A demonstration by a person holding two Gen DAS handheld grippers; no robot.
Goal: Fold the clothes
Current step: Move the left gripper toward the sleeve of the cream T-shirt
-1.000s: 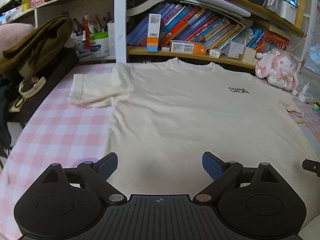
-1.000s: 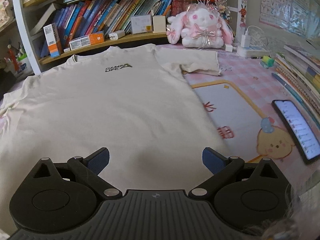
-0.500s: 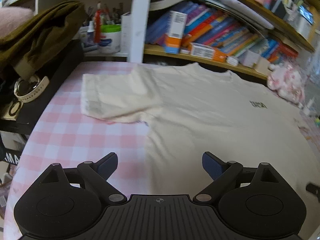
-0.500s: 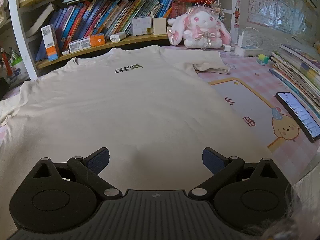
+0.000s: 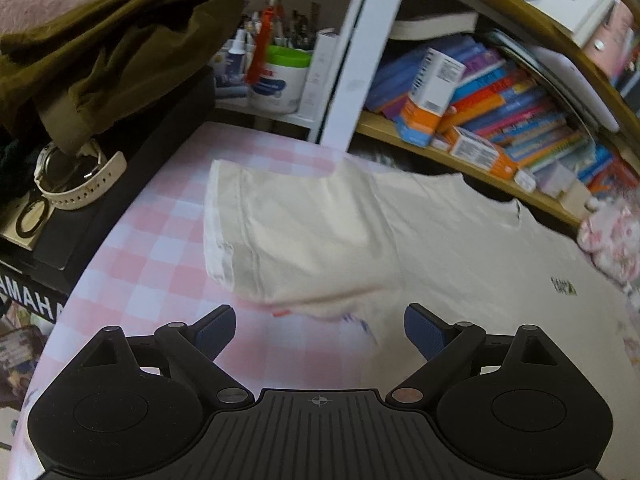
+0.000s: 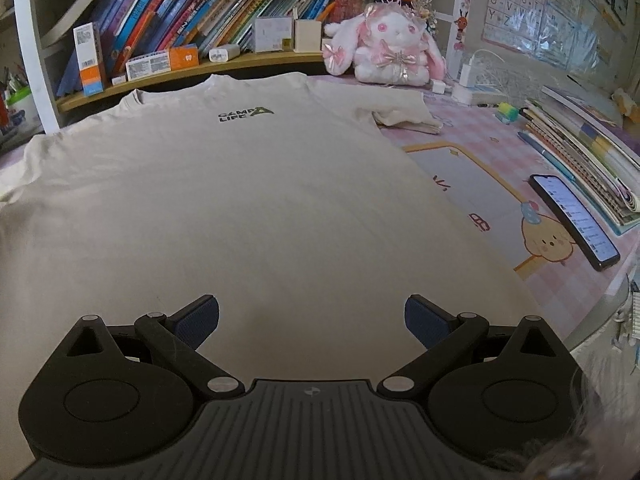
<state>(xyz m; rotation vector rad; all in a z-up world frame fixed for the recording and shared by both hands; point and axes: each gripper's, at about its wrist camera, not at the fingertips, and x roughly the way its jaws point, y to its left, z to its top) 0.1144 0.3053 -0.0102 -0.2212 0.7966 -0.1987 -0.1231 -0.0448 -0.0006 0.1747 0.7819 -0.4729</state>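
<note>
Now the cream T-shirt [image 6: 224, 200] is seen spread flat, front up, on the pink checked tablecloth [image 5: 160, 256]. Both the left gripper [image 5: 319, 326] and right gripper [image 6: 312, 316] are held above it, fingers spread wide, nothing gripped.

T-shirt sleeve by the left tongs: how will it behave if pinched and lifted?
The sleeve is likely floppy: thin cloth lying flat with soft creases. Probably light, so it should drape from the open left tongs. Its body may drag across the checked tablecloth.
</note>
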